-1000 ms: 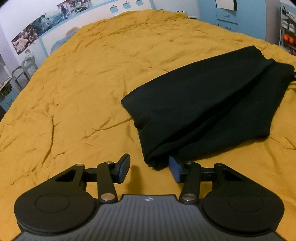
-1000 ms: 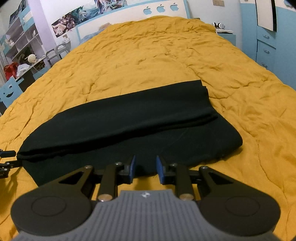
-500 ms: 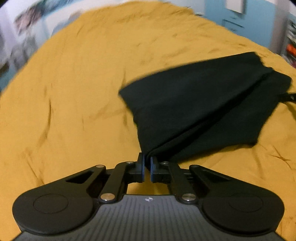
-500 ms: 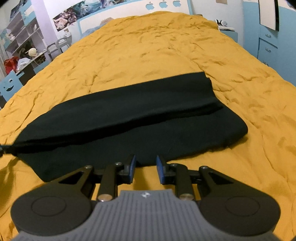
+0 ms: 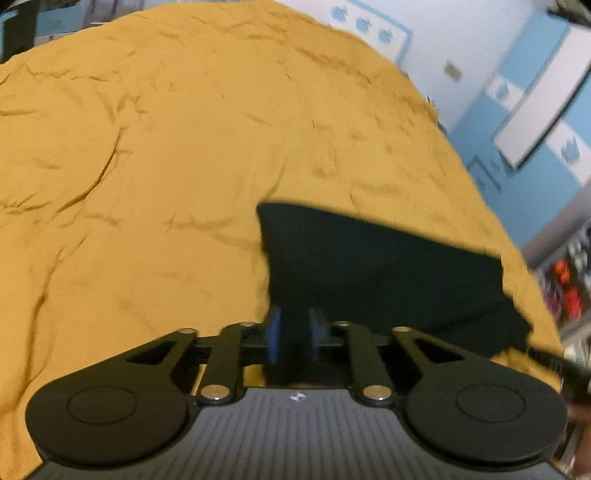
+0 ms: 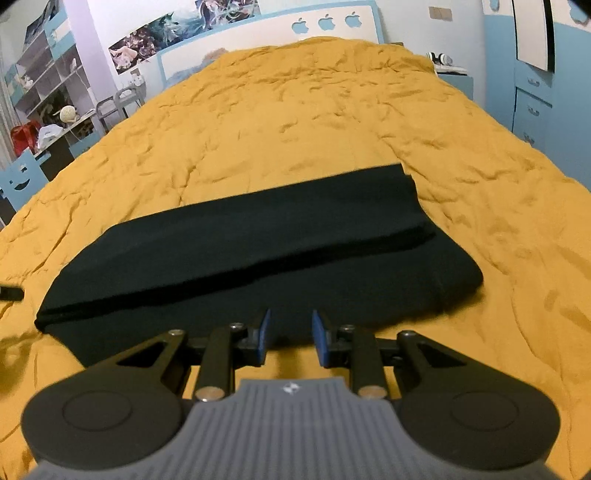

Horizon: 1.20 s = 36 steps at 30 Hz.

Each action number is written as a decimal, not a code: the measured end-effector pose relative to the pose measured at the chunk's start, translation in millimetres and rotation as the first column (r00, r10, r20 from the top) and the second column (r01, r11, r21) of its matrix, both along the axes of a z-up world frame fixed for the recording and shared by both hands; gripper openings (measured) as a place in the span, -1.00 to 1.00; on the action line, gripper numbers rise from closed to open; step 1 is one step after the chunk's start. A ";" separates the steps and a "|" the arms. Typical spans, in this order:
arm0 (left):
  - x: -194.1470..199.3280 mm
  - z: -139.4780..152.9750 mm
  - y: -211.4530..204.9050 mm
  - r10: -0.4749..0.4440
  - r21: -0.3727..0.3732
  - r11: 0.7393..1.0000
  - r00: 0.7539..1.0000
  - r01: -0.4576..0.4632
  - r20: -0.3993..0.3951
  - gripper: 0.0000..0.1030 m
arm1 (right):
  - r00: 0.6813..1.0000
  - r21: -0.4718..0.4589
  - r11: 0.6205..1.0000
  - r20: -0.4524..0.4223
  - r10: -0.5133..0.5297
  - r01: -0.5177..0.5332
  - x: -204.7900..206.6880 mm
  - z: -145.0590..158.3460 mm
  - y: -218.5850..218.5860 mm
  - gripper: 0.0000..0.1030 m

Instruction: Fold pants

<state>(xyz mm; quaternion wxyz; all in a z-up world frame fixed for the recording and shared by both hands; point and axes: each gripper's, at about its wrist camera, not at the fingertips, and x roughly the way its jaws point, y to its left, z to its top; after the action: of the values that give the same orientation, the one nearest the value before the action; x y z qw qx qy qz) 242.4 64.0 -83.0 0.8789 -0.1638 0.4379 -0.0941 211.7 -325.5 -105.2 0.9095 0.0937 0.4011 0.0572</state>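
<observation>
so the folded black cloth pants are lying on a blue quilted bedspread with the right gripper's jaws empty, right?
Not quite: the quilted bedspread is mustard yellow, not blue, as the right wrist view shows. The folded black cloth pants do lie on it, and the right gripper has nothing between its jaws.

Black pants [image 6: 258, 251] lie folded lengthwise across mustard-yellow bedspread [image 6: 295, 122], upper layer set back from near edge. Right gripper [image 6: 290, 334] hovers just above near hem, blue pads [image 6: 263, 332] parted, nothing between them. Yellow cover visible through gap. Headboard [image 6: 325, 22] with apple cut-outs at far end. Shelving [image 6: 44, 85] left, blue drawers [image 6: 533, 99] right.
</observation>
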 end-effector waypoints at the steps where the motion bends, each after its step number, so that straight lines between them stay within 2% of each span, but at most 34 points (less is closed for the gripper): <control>1: 9.7 -4.3 -2.1 0.022 -0.009 1.000 1.000 -0.022 0.003 -0.26 | 1.000 0.004 1.000 0.003 0.002 -0.002 3.0 0.2 1.8 -0.59; 2: 19.2 -9.9 -4.1 0.045 -0.014 0.999 0.999 -0.045 -0.002 -0.13 | 1.000 0.009 1.000 0.005 0.006 -0.006 5.0 0.7 3.5 -0.59; 6: 50.5 -43.8 0.0 0.104 -0.090 0.989 0.990 -0.113 -0.098 -0.10 | 0.999 0.004 0.999 0.015 0.041 -0.041 6.0 1.0 11.1 -0.60; 9: 57.7 -71.9 15.1 0.131 -0.229 0.958 0.975 -0.171 -0.180 0.00 | 0.999 0.000 0.999 0.004 0.052 -0.052 6.7 -4.3 11.7 -0.60; 12: 58.6 -94.5 27.5 0.152 -0.320 0.922 0.964 -0.218 -0.219 -0.01 | 0.999 0.007 0.999 -0.011 0.046 -0.046 9.2 -12.1 10.4 -0.60; 14: 58.2 -104.9 31.5 0.160 -0.338 0.912 0.960 -0.234 -0.231 -0.33 | 0.999 0.009 0.999 -0.018 0.044 -0.044 10.6 -15.8 11.0 -0.60; 16: 57.1 -110.3 34.5 0.171 -0.347 0.903 0.953 -0.253 -0.251 -0.42 | 0.999 0.006 0.999 -0.017 0.048 -0.048 11.2 -17.0 11.8 -0.60; 17: 56.6 -110.3 35.1 0.176 -0.349 0.900 0.951 -0.260 -0.256 -0.54 | 0.999 0.004 0.999 -0.017 0.050 -0.050 11.2 -17.1 11.7 -0.60; 20: 55.8 -98.4 31.2 0.197 -0.335 0.901 0.948 -0.276 -0.251 -0.68 | 0.999 0.004 0.999 -0.017 0.047 -0.047 10.9 -16.9 11.8 -0.60; 23: 47.8 -71.8 20.1 0.220 -0.307 0.913 0.959 -0.267 -0.181 -0.78 | 0.999 0.012 0.999 -0.019 0.033 -0.033 11.0 -15.5 9.0 -0.60; 27: 36.4 -25.7 -1.2 0.213 -0.338 0.914 0.974 -0.226 -0.073 -0.81 | 1.000 0.023 1.000 -0.017 0.018 -0.017 10.1 -11.7 4.6 -0.60; 30: 31.2 6.3 -26.7 0.194 -0.292 0.938 0.981 -0.186 -0.002 -0.81 | 1.000 0.033 0.999 -0.015 0.011 -0.010 9.0 -9.0 -0.2 -0.60; 33: 32.5 21.0 -40.1 0.180 -0.254 0.953 0.983 -0.166 0.032 -0.82 | 1.000 0.055 0.998 -0.016 -0.006 0.007 7.1 -6.3 -12.0 -0.60; 36: 37.8 22.1 -45.2 0.180 -0.215 0.962 0.983 -0.170 0.029 -0.82 | 0.999 0.078 0.997 -0.024 -0.028 0.030 6.4 -4.2 -33.5 -0.52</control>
<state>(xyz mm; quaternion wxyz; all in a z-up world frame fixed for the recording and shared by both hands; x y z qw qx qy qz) 280.2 18.8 -61.0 0.8716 -0.2924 0.3879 -0.0659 218.1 -358.9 -109.3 0.9013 0.1356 0.4073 0.0585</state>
